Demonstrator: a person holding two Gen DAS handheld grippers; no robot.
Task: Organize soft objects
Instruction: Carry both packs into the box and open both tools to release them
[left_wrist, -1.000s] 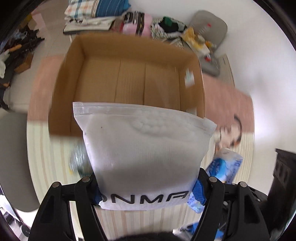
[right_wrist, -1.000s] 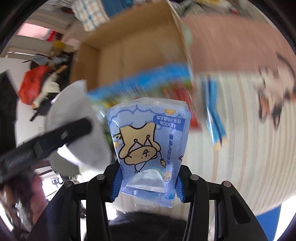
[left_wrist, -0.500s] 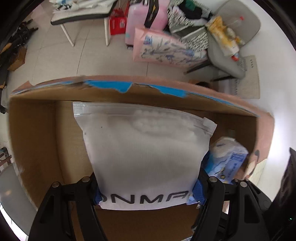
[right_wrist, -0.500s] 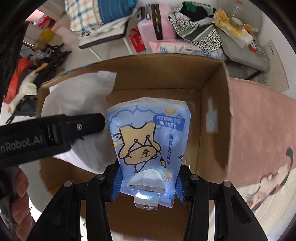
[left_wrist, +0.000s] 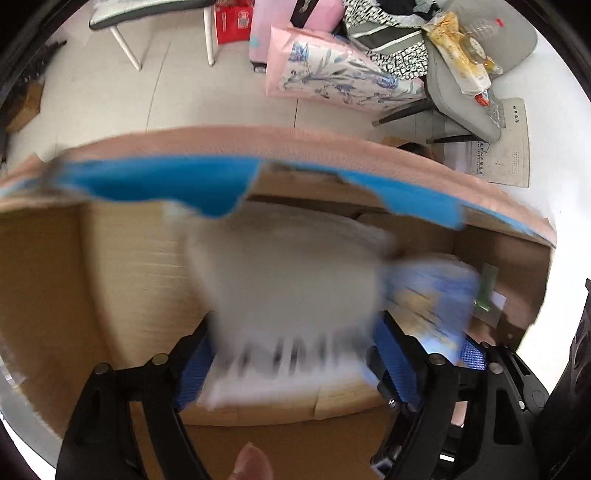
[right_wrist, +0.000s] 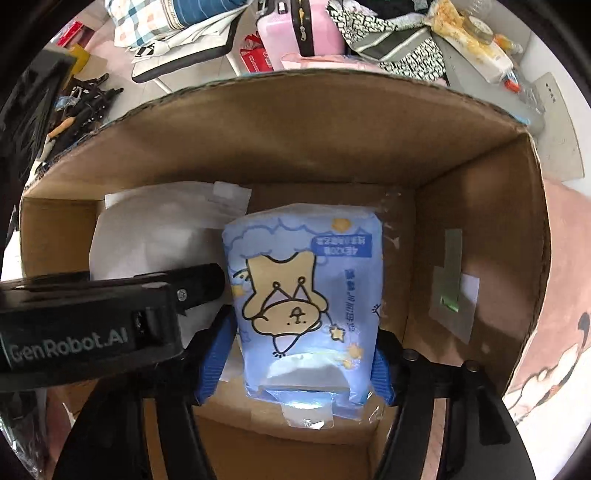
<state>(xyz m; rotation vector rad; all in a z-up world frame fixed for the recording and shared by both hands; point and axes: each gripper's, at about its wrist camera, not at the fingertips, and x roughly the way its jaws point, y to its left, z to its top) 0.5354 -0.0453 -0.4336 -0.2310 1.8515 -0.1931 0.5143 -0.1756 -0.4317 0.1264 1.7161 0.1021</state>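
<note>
Both grippers point down into an open cardboard box (right_wrist: 314, 147). Between the spread blue pads of my left gripper (left_wrist: 295, 369), a white zip pouch (left_wrist: 288, 288) with black lettering shows as a motion blur; the jaws are opening and the pouch slips free. A blue tissue pack (right_wrist: 306, 295) with a cartoon bear stands between the jaws of my right gripper (right_wrist: 297, 362). Those jaws are opening too, with a gap at the left pad. The right wrist view also shows the white pouch (right_wrist: 155, 240) and the left gripper's black body (right_wrist: 92, 325) beside the pack.
The box wall (left_wrist: 48, 295) and a blue-taped flap (left_wrist: 166, 181) close in around both grippers. On the tiled floor beyond the box are a pink floral bag (left_wrist: 332, 77), a grey chair (left_wrist: 461, 85) and piled clothes (right_wrist: 177, 22). A pink cartoon rug (right_wrist: 554, 332) lies to the right.
Both grippers came down from above the box into it. Both sets of jaws have widened; the white pouch has slid loose and blurs, and the tissue pack sits lower between its pads.
</note>
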